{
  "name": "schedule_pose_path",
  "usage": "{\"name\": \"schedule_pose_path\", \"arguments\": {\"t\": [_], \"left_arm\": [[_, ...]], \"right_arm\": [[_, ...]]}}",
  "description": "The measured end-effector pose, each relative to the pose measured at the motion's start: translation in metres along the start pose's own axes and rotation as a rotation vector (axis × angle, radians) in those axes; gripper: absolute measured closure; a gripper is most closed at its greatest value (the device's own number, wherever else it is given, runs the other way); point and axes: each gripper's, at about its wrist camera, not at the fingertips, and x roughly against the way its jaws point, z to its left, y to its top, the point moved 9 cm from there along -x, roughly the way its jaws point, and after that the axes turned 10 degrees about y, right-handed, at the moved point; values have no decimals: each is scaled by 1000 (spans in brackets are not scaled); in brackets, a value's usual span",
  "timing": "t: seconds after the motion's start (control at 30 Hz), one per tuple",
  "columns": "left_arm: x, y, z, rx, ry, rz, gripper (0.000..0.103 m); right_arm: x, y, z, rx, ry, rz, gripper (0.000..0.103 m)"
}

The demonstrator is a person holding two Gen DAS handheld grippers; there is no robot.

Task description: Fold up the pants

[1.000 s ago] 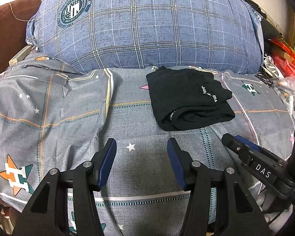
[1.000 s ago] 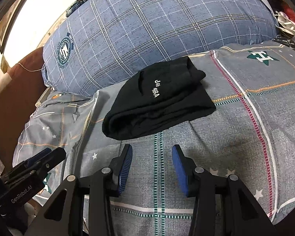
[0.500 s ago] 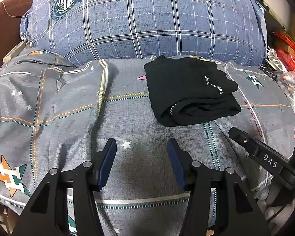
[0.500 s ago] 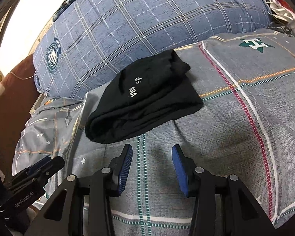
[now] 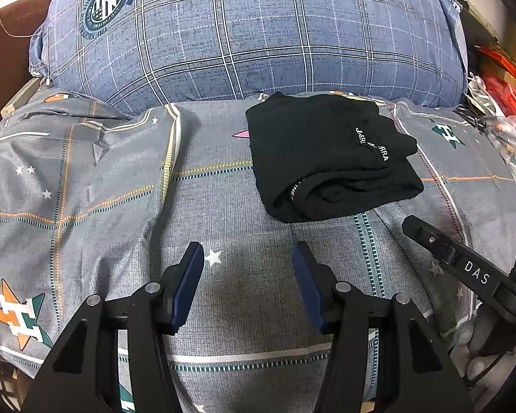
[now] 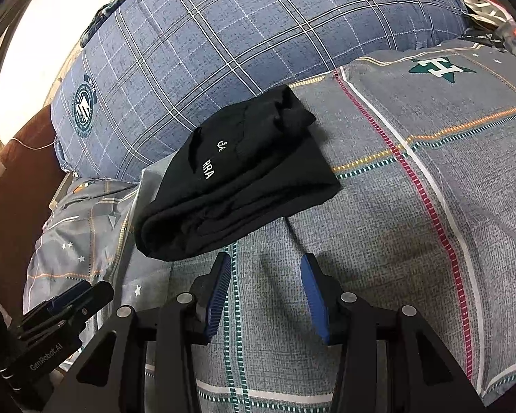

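Observation:
Black pants (image 5: 326, 158) lie folded into a compact bundle on the grey patterned bedsheet (image 5: 103, 189), white lettering on top. They also show in the right wrist view (image 6: 244, 182). My left gripper (image 5: 247, 258) is open and empty, held over the sheet in front of the bundle and a little to its left. My right gripper (image 6: 265, 265) is open and empty, just in front of the bundle's near edge. The right gripper's finger shows at the right of the left wrist view (image 5: 457, 258). The left gripper shows at the lower left of the right wrist view (image 6: 58, 316).
A large blue plaid pillow (image 5: 251, 31) lies right behind the pants, also in the right wrist view (image 6: 258, 27). A brown headboard or cushion (image 5: 3, 51) is at the far left. Red and white clutter (image 5: 498, 69) sits beyond the bed's right edge.
Both grippers have drifted slightly over the sheet, so the bundle sits a little lower and more leftward in the right wrist view. The pants have not moved. Both stay open.

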Motion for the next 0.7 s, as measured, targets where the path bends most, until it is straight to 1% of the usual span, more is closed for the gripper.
{"name": "schedule_pose_path", "arguments": {"t": [0.4,0.7], "left_arm": [[-7,-1,-4,-18,21,13,51],[-16,-4,-7,-7,26,49,51]], "right_arm": [[10,14,-10,-5,4,-35,59],[11,22,-19,-7,11,-38,58]]}}
